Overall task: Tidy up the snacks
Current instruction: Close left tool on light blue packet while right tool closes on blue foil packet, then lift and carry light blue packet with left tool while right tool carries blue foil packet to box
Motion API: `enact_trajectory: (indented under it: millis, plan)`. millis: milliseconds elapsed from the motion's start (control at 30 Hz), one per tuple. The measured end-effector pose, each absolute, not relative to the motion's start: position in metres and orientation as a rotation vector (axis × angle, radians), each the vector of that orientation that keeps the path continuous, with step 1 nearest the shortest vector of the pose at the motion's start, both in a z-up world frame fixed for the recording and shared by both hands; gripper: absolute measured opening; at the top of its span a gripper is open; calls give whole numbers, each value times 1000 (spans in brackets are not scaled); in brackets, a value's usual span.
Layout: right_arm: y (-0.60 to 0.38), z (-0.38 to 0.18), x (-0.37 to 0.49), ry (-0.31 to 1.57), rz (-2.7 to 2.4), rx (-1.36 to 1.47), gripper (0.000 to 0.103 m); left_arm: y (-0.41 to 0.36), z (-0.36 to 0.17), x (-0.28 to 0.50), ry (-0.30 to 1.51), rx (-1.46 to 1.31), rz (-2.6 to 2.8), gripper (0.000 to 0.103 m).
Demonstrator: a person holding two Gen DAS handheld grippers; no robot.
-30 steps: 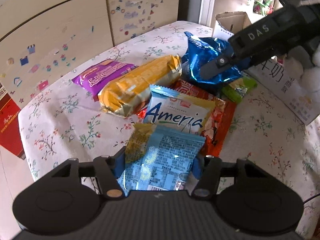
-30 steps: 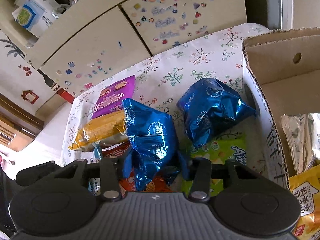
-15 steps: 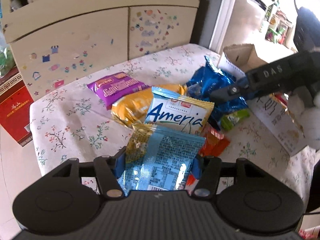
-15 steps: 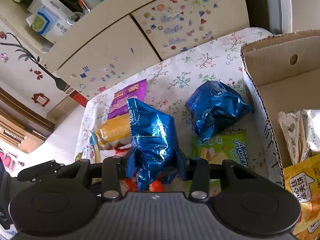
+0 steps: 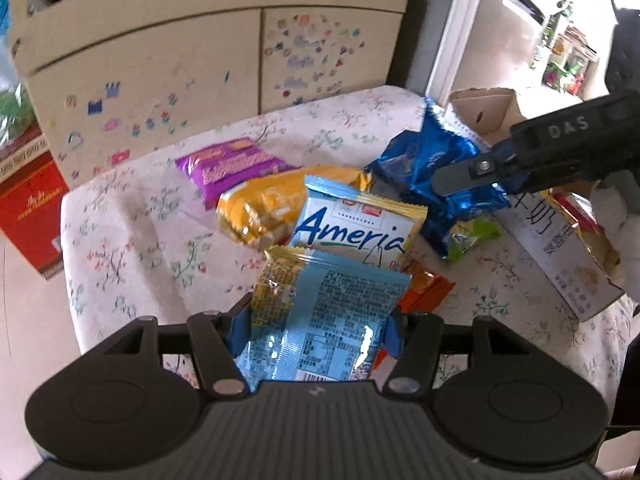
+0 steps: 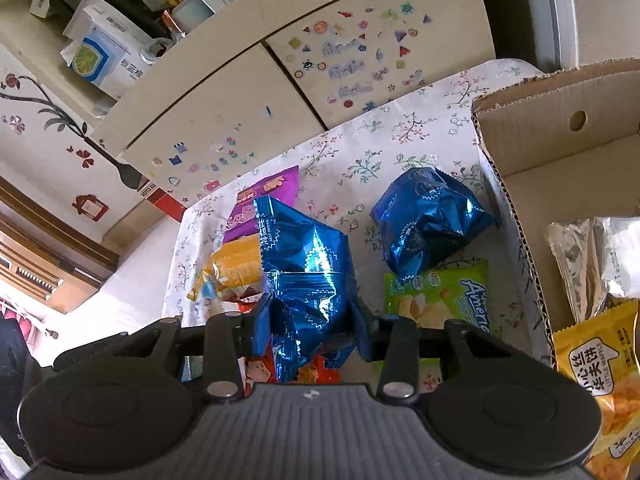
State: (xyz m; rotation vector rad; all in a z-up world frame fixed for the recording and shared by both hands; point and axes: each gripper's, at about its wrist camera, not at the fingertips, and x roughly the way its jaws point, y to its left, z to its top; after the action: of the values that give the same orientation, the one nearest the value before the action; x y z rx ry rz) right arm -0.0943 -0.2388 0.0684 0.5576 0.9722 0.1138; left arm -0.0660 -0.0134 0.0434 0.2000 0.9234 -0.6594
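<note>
My left gripper [image 5: 316,326] is shut on a light blue snack packet [image 5: 320,320] and holds it above the floral table [image 5: 132,240]. My right gripper [image 6: 306,326] is shut on a shiny blue foil bag [image 6: 308,272], lifted above the pile; it also shows in the left wrist view [image 5: 436,172]. On the table lie a white "Ameria" packet [image 5: 356,228], a yellow packet [image 5: 264,208], a purple packet [image 5: 232,168], an orange packet [image 5: 428,288], a green packet [image 6: 440,292] and a second blue foil bag [image 6: 428,220].
An open cardboard box [image 6: 560,132] stands at the table's right side, holding a silver packet [image 6: 592,256] and a yellow waffle packet [image 6: 600,364]. A cream cabinet with stickers [image 5: 200,80] stands behind the table. A red box [image 5: 28,208] sits on the floor at left.
Both grippers have risen and pulled back from the table with their packets held. The pile looks smaller and lower in both views.
</note>
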Motion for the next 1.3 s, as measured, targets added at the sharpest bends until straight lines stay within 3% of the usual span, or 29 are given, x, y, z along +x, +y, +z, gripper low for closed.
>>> enact_trajectory:
  millis: [467, 700, 867, 967, 1100, 1300]
  plan:
    - [-239, 70, -97, 968, 97, 556, 47, -12, 32, -81, 958, 176, -606, 63]
    - [-238, 72, -98, 965, 100, 558, 47, -8, 17, -87, 1003, 206, -598, 78]
    - [-239, 71, -98, 966, 95, 562, 47, -2, 13, -92, 1020, 220, -597, 79]
    - [-238, 71, -98, 967, 94, 561, 47, -2, 13, -97, 1013, 252, -605, 79]
    - [-237, 72, -99, 966, 97, 559, 47, -5, 14, -107, 1015, 308, -615, 68]
    - [-236, 74, -101, 958, 96, 556, 47, -1, 17, -122, 1027, 272, -581, 61]
